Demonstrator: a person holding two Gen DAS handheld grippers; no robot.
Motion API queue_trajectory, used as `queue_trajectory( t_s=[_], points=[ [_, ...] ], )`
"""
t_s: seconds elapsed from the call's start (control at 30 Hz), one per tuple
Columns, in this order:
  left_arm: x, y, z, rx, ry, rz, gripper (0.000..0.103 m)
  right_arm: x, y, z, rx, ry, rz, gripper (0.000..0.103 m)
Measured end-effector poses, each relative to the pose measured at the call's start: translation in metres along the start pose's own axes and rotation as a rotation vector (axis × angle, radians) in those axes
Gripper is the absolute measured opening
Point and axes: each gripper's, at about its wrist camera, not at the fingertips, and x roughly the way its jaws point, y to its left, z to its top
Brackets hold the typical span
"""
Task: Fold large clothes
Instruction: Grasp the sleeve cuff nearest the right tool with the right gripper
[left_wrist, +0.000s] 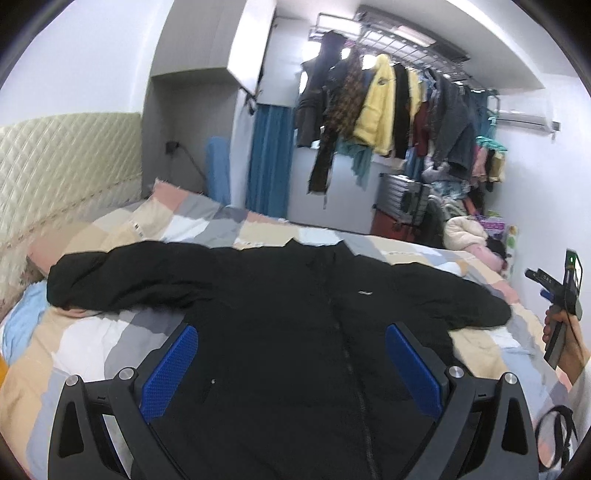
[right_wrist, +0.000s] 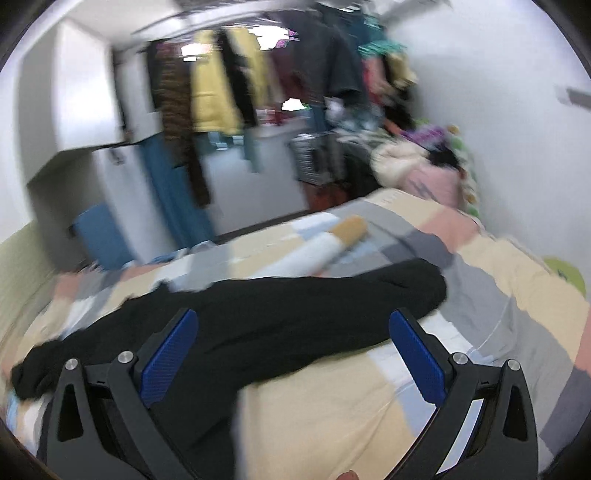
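A: What holds what, largest first?

B: One bed with a patchwork quilt of peach, grey and white blocks (left_wrist: 92, 332) carries one black zip-front jacket (left_wrist: 295, 332), spread flat, front up, both sleeves stretched out to the sides. A cream quilted headboard (left_wrist: 55, 166) bounds the bed on the left.

A: Count of the surrounding items?

B: One overhead wire clothes rack (left_wrist: 406, 44) hung with many garments, a yellow puffy jacket (left_wrist: 376, 107) among them; the exact number cannot be told. One grey slatted suitcase (left_wrist: 399, 195) stands below it, beside a heap of loose clothes (left_wrist: 461, 229). One white roll with a tan end (right_wrist: 325, 247) lies on the quilt just beyond the jacket's sleeve.

A: And the tongs?

B: Two. The left gripper (left_wrist: 291, 358), blue pads spread wide apart, hovers over the jacket's body, gripping nothing. The right gripper (right_wrist: 293, 354), likewise released, hangs above one sleeve; this view is motion-blurred. The right hand (left_wrist: 565, 339) holds its handle at the bed's edge.
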Motion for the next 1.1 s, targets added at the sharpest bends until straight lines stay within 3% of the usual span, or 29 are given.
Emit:
queue_trajectory(
  t_s=[0.27, 0.43, 0.63, 0.73, 0.87, 1.1],
  points=[
    [0.091, 0.0, -0.009, -0.031, 0.046, 0.09, 0.102, 0.129, -0.107, -0.008, 0.185, 0.017, -0.15, 0.103],
    [0.139, -0.013, -0.006, -0.003, 0.01, 0.141, 0.102, 0.179, -0.152, -0.027, 0.277, 0.019, -0.199, 0.101],
    [0.186, -0.035, -0.014, 0.055, 0.01, 0.151, 0.102, 0.216, -0.203, -0.047, 0.441, 0.03, -0.22, 0.095],
    [0.208, -0.041, -0.019, 0.073, 0.049, 0.156, 0.102, 0.224, -0.221, -0.054, 0.54, 0.039, -0.189, 0.085],
    [0.222, -0.045, -0.028, 0.108, 0.087, 0.17, 0.102, 0.227, -0.22, -0.046, 0.504, 0.03, -0.173, 0.068],
    [0.212, -0.033, -0.031, 0.11, 0.095, 0.165, 0.102, 0.225, -0.209, -0.034, 0.445, 0.045, -0.175, 0.02]
  ],
)
